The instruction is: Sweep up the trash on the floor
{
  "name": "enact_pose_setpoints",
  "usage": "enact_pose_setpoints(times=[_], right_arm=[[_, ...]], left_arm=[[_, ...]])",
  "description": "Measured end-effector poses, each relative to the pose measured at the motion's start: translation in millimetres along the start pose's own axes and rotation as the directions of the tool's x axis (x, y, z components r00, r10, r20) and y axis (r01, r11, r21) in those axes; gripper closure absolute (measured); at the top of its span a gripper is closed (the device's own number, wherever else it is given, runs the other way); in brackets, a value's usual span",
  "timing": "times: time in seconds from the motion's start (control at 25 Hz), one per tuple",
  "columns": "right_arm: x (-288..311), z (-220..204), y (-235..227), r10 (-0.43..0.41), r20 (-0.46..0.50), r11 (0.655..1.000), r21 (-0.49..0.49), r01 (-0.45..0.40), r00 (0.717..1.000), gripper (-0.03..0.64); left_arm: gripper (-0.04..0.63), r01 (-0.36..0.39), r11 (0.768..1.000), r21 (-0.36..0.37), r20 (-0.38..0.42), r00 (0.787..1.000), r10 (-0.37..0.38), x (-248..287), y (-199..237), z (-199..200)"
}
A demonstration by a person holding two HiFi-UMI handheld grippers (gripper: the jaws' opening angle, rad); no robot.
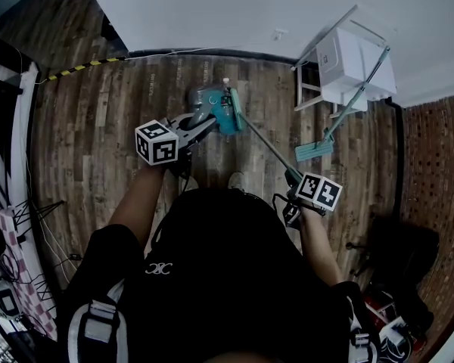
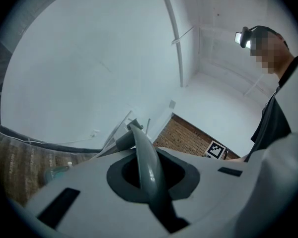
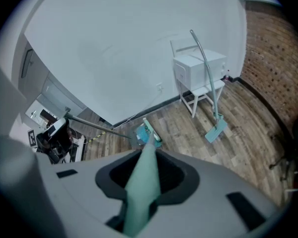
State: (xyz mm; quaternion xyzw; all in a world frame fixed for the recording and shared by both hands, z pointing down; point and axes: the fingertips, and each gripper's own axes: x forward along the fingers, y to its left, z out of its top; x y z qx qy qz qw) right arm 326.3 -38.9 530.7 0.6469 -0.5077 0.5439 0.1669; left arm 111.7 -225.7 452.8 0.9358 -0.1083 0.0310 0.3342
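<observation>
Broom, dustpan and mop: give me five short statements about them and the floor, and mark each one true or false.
1. The right gripper is shut on the teal broom handle. True.
2. The left gripper is open and empty. False: it is shut on the grey dustpan handle.
3. The broom head rests right beside the dustpan on the floor. True.
4. The mop lies flat in the middle of the floor. False: it stands propped against the white box by the wall.
5. The floor is white tile. False: it is wood planks.
</observation>
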Motion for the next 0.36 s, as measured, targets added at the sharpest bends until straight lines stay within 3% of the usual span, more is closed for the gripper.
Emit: enact_pose_setpoints(times=[0.36], right_arm=[[2.7, 2.0, -10.1, -0.016, -0.005, 1.000, 0.008, 0.016, 1.000, 0.515]], left_arm=[[0.577, 0.001, 1.000, -0.021, -0.007, 1.000, -0.001, 12.8, 6.2, -0.8]])
